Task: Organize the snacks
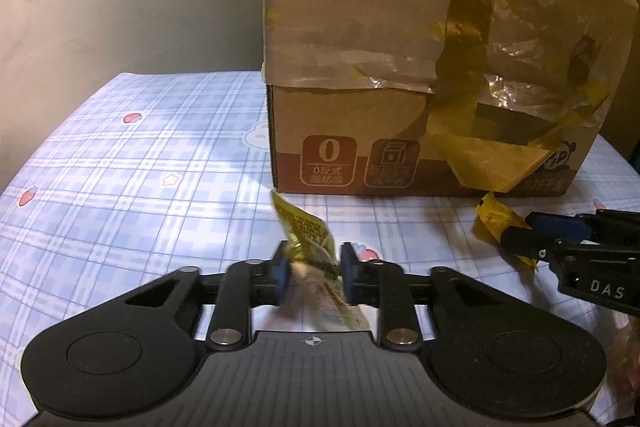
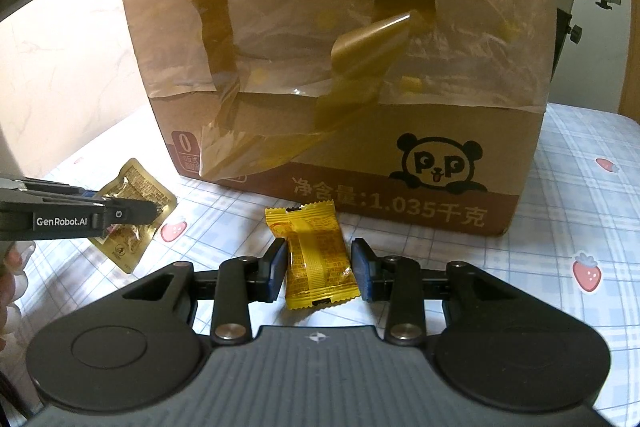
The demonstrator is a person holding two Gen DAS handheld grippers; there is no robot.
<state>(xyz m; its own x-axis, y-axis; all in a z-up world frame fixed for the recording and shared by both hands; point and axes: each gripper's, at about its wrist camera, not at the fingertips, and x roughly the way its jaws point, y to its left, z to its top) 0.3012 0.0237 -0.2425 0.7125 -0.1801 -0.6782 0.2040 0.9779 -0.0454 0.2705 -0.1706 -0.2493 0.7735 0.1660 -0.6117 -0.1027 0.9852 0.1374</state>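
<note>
Gripping a gold snack packet (image 1: 310, 239) above the table (image 1: 120, 187), left claw (image 1: 312, 277) risks dropping it by loosening, while right claw (image 2: 320, 267), part-open, straddles the yellow candy packet (image 2: 316, 259) lying before the cardboard box (image 2: 400, 147), ungrasped.

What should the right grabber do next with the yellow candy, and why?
Probably squeeze shut. The yellow candy lies on the table between the right gripper fingers, with gaps on both sides, so it isn't held. The left gripper already pinches its gold packet.
</note>
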